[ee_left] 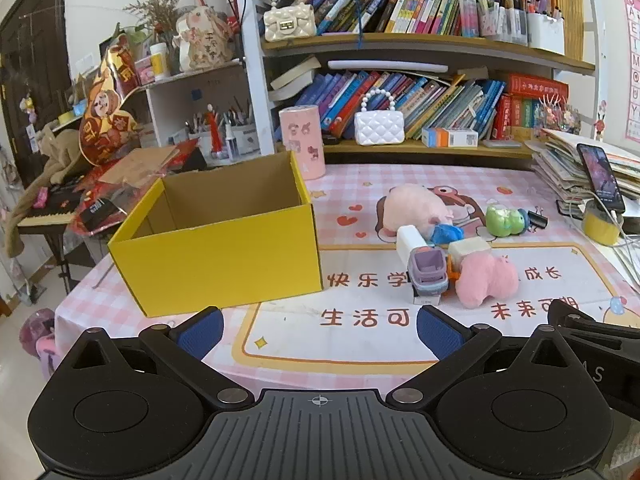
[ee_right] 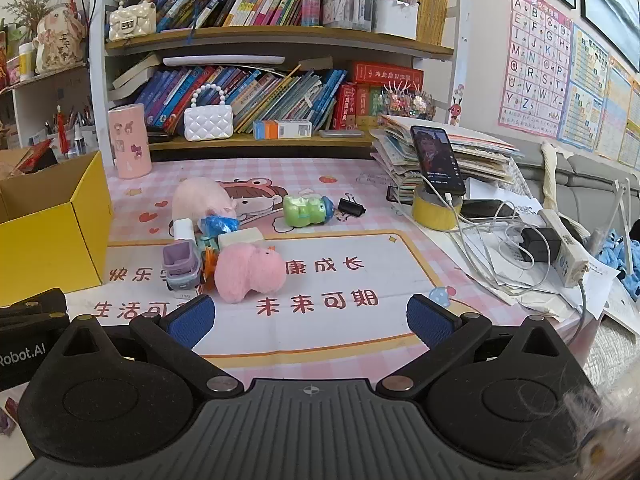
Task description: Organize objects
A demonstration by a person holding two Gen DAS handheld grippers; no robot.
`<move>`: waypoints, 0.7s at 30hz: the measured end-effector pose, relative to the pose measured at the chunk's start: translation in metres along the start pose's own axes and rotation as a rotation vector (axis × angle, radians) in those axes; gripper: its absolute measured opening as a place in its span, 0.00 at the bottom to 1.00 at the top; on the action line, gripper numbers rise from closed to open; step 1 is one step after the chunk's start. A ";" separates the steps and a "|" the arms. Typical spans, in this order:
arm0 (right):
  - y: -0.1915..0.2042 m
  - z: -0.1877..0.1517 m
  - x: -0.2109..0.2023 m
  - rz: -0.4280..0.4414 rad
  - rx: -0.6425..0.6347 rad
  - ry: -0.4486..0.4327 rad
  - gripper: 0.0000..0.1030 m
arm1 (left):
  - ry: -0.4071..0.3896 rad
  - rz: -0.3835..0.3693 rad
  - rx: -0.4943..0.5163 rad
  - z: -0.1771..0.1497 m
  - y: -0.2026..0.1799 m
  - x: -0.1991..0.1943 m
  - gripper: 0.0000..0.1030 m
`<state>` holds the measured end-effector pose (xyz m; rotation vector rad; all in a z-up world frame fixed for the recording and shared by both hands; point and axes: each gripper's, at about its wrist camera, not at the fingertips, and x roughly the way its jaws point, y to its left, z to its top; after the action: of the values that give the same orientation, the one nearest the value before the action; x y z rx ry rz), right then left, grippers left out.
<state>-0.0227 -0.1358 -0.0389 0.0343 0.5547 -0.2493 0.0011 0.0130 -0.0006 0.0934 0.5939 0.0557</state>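
Both claws gape, empty — left claw (ee_left: 320,330), right claw (ee_right: 310,320). Nearest, the pink plush (ee_right: 248,272): light, squashy, probably forgiving — pinch its fat middle, then yellow box (ee_left: 224,256).

Ahead and left of the left tongs (ee_left: 320,330), the open yellow cardboard box (ee_left: 224,258) looks matt. The fluffy pink plush toy (ee_right: 249,272) ahead of the right tongs (ee_right: 311,320) is soft cloth; the tabletop (ee_right: 340,332) cover looks smooth.

Both units look the same: the matte black plastic left gripper (ee_left: 319,330) and right gripper (ee_right: 310,320) have ribbed grey centre plates with a tiny crosshair mark, round black hubs, silver pivot screws, and blue textured finger pads (ee_right: 191,320). White "Robot.AI" lettering shows on one housing.
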 end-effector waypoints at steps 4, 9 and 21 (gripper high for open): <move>0.001 0.000 0.001 0.000 -0.001 0.002 1.00 | 0.003 -0.003 -0.002 0.000 0.001 0.001 1.00; 0.000 0.000 0.001 0.000 -0.001 0.003 1.00 | 0.004 -0.001 -0.004 0.000 0.000 0.001 1.00; 0.006 0.000 0.002 -0.001 -0.003 0.005 1.00 | 0.009 -0.005 -0.005 -0.002 0.003 0.005 1.00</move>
<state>-0.0195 -0.1305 -0.0403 0.0316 0.5601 -0.2494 0.0040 0.0162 -0.0042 0.0867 0.6025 0.0533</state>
